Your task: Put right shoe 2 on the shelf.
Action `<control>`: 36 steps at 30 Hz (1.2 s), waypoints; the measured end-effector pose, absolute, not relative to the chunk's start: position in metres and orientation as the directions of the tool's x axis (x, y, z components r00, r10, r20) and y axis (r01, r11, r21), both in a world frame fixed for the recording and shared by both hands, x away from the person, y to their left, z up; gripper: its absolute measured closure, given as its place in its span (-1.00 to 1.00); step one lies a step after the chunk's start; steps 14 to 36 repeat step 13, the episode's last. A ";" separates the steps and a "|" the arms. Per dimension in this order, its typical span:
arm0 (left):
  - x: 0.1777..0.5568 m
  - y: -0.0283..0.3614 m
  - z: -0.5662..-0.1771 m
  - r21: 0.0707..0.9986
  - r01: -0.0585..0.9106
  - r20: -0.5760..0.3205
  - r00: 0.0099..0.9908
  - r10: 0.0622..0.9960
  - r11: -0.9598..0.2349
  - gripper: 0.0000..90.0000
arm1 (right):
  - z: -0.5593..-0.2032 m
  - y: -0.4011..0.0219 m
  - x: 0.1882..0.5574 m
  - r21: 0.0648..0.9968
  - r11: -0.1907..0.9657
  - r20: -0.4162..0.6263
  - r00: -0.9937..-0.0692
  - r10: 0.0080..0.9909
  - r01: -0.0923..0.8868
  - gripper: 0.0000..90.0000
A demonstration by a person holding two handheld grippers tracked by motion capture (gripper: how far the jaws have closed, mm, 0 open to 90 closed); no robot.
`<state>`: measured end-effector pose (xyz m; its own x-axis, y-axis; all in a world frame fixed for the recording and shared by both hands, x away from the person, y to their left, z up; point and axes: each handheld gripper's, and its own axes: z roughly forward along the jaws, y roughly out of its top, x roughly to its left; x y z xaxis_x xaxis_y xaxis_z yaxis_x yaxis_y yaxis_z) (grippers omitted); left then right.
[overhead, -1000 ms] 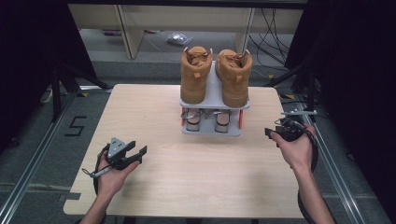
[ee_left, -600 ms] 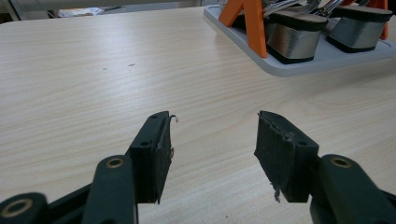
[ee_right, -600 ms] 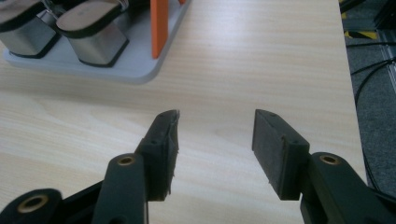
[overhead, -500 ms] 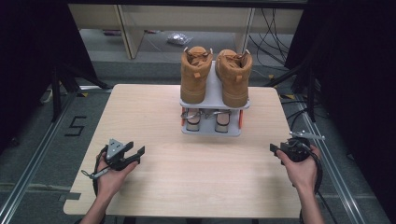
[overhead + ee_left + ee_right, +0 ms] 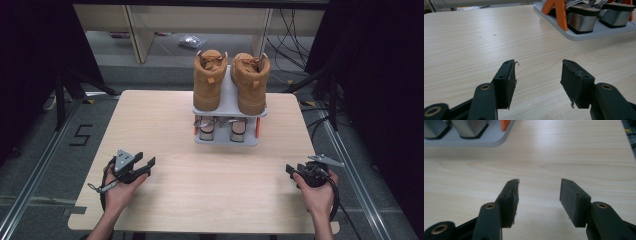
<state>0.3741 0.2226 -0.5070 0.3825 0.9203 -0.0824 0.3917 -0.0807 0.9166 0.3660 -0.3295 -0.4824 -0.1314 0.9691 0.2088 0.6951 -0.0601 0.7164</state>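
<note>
Two tan boots [image 5: 209,80] [image 5: 250,82] stand side by side on the top shelf of a small grey rack [image 5: 229,105] with orange posts at the table's far middle. Under them, on the rack's base [image 5: 589,33] [image 5: 486,142], stands a pair of silver heeled shoes [image 5: 206,129] [image 5: 581,21] [image 5: 469,127]. My left gripper [image 5: 146,159] [image 5: 537,68] rests low over the near left of the table, open, nothing between its jaws. My right gripper [image 5: 294,170] [image 5: 539,186] sits low at the near right by the table edge, open and empty too.
The light wooden table [image 5: 210,190] lies bare between the grippers and the rack. Its right edge runs close beside the right hand. Cables [image 5: 295,30] and a plastic bag [image 5: 190,41] lie on the floor beyond the table.
My right hand has come down and back toward the near right corner of the table. The left hand and the rack with its shoes have stayed put.
</note>
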 end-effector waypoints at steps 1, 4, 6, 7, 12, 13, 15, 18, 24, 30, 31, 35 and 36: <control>0.373 0.223 -0.506 0.915 0.395 -0.079 0.378 0.922 -0.084 -0.01 | -0.483 -0.330 0.366 0.715 -0.063 0.216 -0.134 0.967 0.697 0.11; 0.373 0.222 -0.506 0.918 0.389 -0.079 0.382 0.921 -0.082 -0.01 | -0.485 -0.329 0.365 0.724 -0.068 0.218 -0.135 0.966 0.686 0.11; 0.373 0.222 -0.506 0.918 0.388 -0.079 0.384 0.920 -0.083 -0.01 | -0.488 -0.328 0.363 0.729 -0.077 0.222 -0.129 0.966 0.681 0.11; 0.373 0.222 -0.506 0.917 0.390 -0.078 0.382 0.921 -0.084 -0.02 | -0.487 -0.328 0.362 0.725 -0.067 0.212 -0.131 0.968 0.685 0.11; 0.373 0.222 -0.505 0.922 0.379 -0.084 0.389 0.918 -0.076 -0.02 | -0.491 -0.323 0.361 0.733 -0.074 0.230 -0.144 0.963 0.676 0.09; 0.373 0.222 -0.504 0.921 0.382 -0.081 0.385 0.920 -0.079 -0.02 | -0.491 -0.323 0.361 0.732 -0.072 0.232 -0.150 0.961 0.678 0.09; 0.373 0.222 -0.504 0.921 0.382 -0.081 0.385 0.920 -0.079 -0.02 | -0.491 -0.323 0.361 0.732 -0.072 0.232 -0.150 0.961 0.678 0.09; 0.373 0.222 -0.504 0.921 0.382 -0.081 0.385 0.920 -0.079 -0.02 | -0.491 -0.323 0.361 0.732 -0.072 0.232 -0.150 0.961 0.678 0.09; 0.373 0.222 -0.504 0.921 0.382 -0.081 0.385 0.920 -0.079 -0.02 | -0.491 -0.323 0.361 0.732 -0.072 0.232 -0.150 0.961 0.678 0.09; 0.373 0.222 -0.504 0.921 0.382 -0.081 0.385 0.920 -0.079 -0.02 | -0.491 -0.323 0.361 0.732 -0.072 0.232 -0.150 0.961 0.678 0.09; 0.373 0.222 -0.504 0.921 0.382 -0.081 0.385 0.920 -0.079 -0.02 | -0.491 -0.323 0.361 0.732 -0.072 0.232 -0.150 0.961 0.678 0.09; 0.373 0.222 -0.504 0.921 0.382 -0.081 0.385 0.920 -0.079 -0.02 | -0.491 -0.323 0.361 0.732 -0.072 0.232 -0.150 0.961 0.678 0.09; 0.373 0.222 -0.504 0.921 0.382 -0.081 0.385 0.920 -0.079 -0.02 | -0.491 -0.323 0.361 0.732 -0.072 0.232 -0.150 0.961 0.678 0.09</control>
